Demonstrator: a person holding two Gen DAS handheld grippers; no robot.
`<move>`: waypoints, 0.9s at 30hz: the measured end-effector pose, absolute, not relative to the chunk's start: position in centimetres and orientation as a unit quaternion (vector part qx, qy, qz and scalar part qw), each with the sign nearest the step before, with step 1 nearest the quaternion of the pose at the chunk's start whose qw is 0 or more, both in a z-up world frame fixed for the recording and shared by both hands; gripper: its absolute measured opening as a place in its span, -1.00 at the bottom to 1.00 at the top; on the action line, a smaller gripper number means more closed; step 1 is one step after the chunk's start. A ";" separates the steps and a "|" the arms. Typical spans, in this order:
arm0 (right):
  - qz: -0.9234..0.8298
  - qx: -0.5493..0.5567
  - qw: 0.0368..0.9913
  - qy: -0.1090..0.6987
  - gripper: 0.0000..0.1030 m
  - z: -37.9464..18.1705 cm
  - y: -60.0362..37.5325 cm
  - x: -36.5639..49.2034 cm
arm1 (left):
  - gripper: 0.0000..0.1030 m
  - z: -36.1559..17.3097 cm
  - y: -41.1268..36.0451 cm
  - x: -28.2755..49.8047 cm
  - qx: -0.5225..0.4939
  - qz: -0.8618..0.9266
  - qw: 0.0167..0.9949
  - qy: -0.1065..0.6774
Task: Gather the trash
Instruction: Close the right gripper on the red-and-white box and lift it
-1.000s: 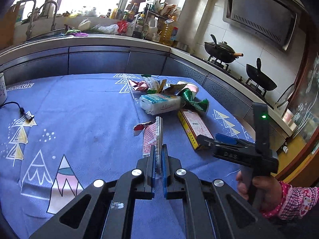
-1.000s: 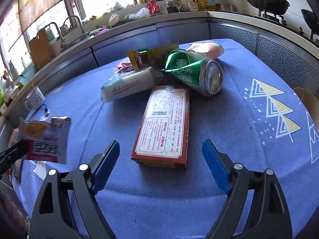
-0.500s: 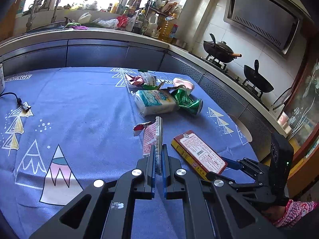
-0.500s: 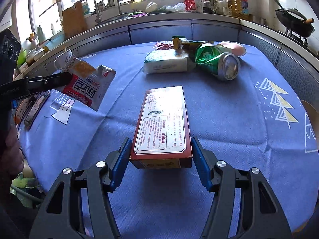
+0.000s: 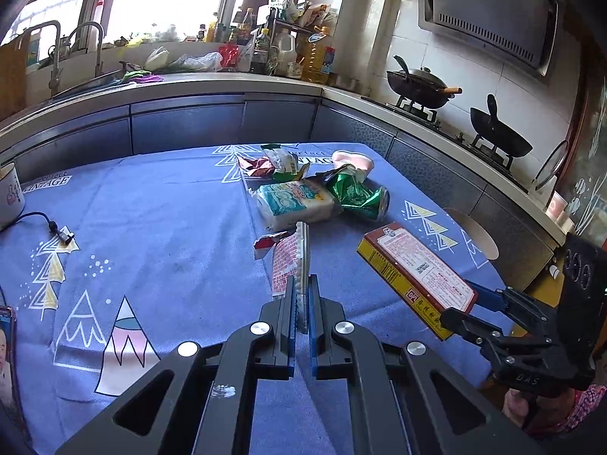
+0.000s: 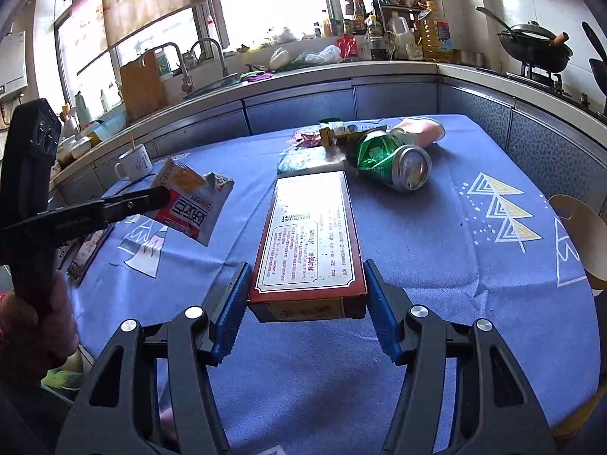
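My left gripper (image 5: 302, 303) is shut on a flat red and white snack wrapper (image 5: 292, 261), held above the blue tablecloth; the wrapper also shows in the right wrist view (image 6: 191, 201). My right gripper (image 6: 305, 295) is shut on a long red and yellow carton (image 6: 309, 235) and holds it lifted off the table; the carton also shows in the left wrist view (image 5: 417, 269). Farther back lie a crushed green can (image 6: 394, 159), a white tissue pack (image 5: 296, 201) and small crumpled wrappers (image 5: 273, 163).
A white mug (image 6: 132, 163) stands at the table's far left, with a black cable plug (image 5: 60, 231) near it. A phone (image 6: 85, 254) lies by the left edge. Kitchen counters, a sink and woks (image 5: 417, 83) ring the table.
My right gripper has closed on the carton and lifted it off the table. The left gripper still holds the wrapper and has barely moved.
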State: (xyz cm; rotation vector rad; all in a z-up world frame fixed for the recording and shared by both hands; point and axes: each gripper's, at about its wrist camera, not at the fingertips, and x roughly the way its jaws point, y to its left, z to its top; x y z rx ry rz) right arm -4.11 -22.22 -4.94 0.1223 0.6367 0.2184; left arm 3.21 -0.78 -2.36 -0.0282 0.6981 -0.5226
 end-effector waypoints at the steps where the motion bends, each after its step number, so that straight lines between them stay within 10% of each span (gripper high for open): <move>1: 0.111 0.062 0.943 0.308 0.12 -4.6 -22.1 -4.3 | -0.89 -2.3 -0.8 3.2 -0.010 -0.249 0.908 0.338; 27: 0.120 0.106 0.945 0.285 0.12 -2.6 -23.8 -5.7 | -0.89 -2.2 -1.3 3.8 0.037 -0.192 0.922 0.334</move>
